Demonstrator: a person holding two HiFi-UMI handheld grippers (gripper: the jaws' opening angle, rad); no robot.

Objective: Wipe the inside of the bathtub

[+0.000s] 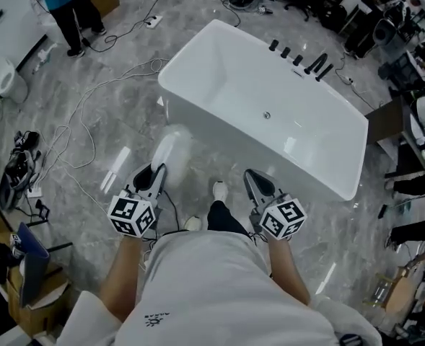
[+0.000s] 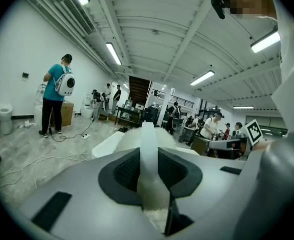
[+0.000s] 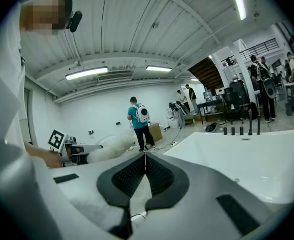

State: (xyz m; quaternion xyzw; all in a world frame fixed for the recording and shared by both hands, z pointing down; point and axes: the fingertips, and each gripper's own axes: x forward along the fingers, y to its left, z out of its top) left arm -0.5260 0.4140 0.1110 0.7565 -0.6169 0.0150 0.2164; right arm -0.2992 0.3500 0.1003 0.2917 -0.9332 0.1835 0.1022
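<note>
Grey marbled floor strewn with cables (image 1: 89,132) ran around a white bathtub (image 1: 250,78), which stood at a slant in front of you. Its long axis ran from ahead on your left to farther off on your right, and black tap fittings (image 1: 299,58) lined the far long rim. You stood outside the near long rim, which crossed in front of both claws. Your left claw (image 1: 154,175) was clamped on the white handle of a fluffy white wiper (image 1: 171,147). In the left gripper view the handle stood upright between the dark pads, with the pile bunched beyond them. The wiper's head pointed away from you and lay just short of the tub's near rim, close to its left end and not yet inside the basin. Whether it touched the outer wall could not be told. The tub's bare interior and its drain (image 1: 267,114) therefore lay ahead and to the right of the wiper. Your right claw (image 1: 253,179) had its jaws together on nothing and hung level with the left, facing the middle of the near rim. The left was judged the arm to carry the wipe, up over the rim and rightward along the length of the tub.
</note>
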